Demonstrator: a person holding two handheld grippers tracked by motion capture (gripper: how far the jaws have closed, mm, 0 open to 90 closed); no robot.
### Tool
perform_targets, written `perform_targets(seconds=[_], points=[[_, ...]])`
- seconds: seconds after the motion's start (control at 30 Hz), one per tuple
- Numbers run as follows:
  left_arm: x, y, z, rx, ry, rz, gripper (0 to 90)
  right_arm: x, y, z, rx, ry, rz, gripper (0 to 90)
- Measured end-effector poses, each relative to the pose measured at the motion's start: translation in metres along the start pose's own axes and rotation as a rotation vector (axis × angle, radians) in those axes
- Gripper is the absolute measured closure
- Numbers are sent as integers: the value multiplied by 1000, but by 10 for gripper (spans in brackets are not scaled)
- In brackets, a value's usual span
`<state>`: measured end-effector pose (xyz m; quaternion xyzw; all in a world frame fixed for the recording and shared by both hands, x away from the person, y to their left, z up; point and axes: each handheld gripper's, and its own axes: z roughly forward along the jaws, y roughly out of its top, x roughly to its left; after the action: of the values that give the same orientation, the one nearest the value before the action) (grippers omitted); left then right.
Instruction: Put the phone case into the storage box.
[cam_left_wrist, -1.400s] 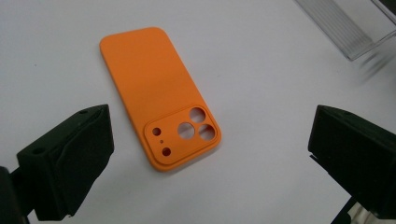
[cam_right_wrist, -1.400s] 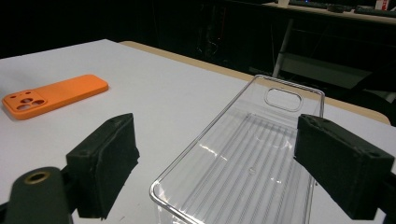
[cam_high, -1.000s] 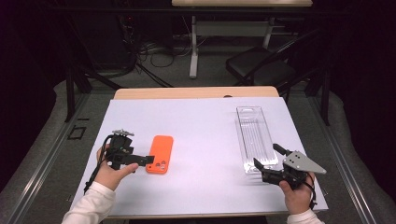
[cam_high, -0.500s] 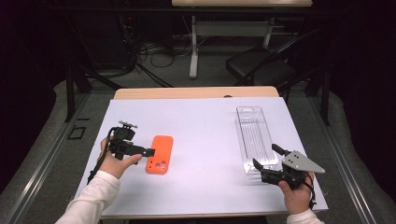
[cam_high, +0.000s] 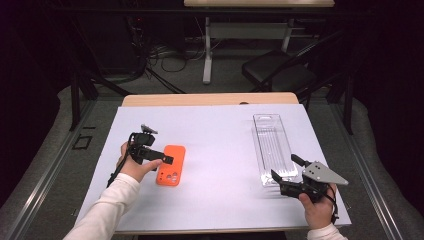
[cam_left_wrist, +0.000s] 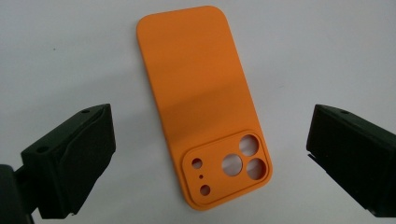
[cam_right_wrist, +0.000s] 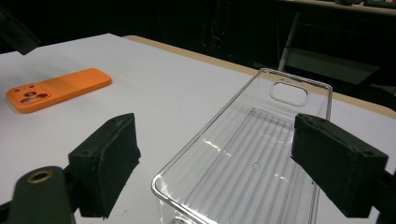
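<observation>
Orange phone case (cam_high: 170, 165), a smooth matte slab of soft-looking silicone with rounded corners, lies flat and back-up on the white sheet covering the surface (cam_high: 220, 145), towards its left half. In the left gripper view the orange phone case (cam_left_wrist: 201, 98) shows a raised rounded-square camera block at its near end, pierced by three large round holes and three smaller ones.

The left hand-held gripper (cam_high: 167, 159), black and blocky, hovers over the case's left edge. Its jaws stand wide apart, with the case between and below them and neither pad touching it.

Well apart, on the right half of the sheet, lies a clear rigid plastic tray (cam_high: 272, 147), long and rectangular, with a ribbed floor, glossy walls and a rounded hang-slot at its far end. In the right gripper view the clear rigid plastic tray (cam_right_wrist: 252, 158) sits with its near corner between the jaws. The right hand-held gripper (cam_high: 283, 172), topped by a grey three-cornered plate, is held at the tray's near end with its jaws wide and nothing gripped; its pads look coarse and rubbery.

Compared with a second ago, the left hand-held gripper has moved from just left of the case to over its edge, and sits slightly farther up the sheet. The right hand-held gripper, the case and the tray have kept their places.
</observation>
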<state>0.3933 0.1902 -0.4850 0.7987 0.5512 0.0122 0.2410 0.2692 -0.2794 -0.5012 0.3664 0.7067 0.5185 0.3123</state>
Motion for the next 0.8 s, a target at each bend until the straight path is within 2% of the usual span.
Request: perform_targets(seconds=[0.17,0.8], points=[[-3,5,7,8,-8,1,13,0,0,0,6,2,4,141],[-8,15,31,54,8,-4,13,-1,-1,0,9,10,2,142]])
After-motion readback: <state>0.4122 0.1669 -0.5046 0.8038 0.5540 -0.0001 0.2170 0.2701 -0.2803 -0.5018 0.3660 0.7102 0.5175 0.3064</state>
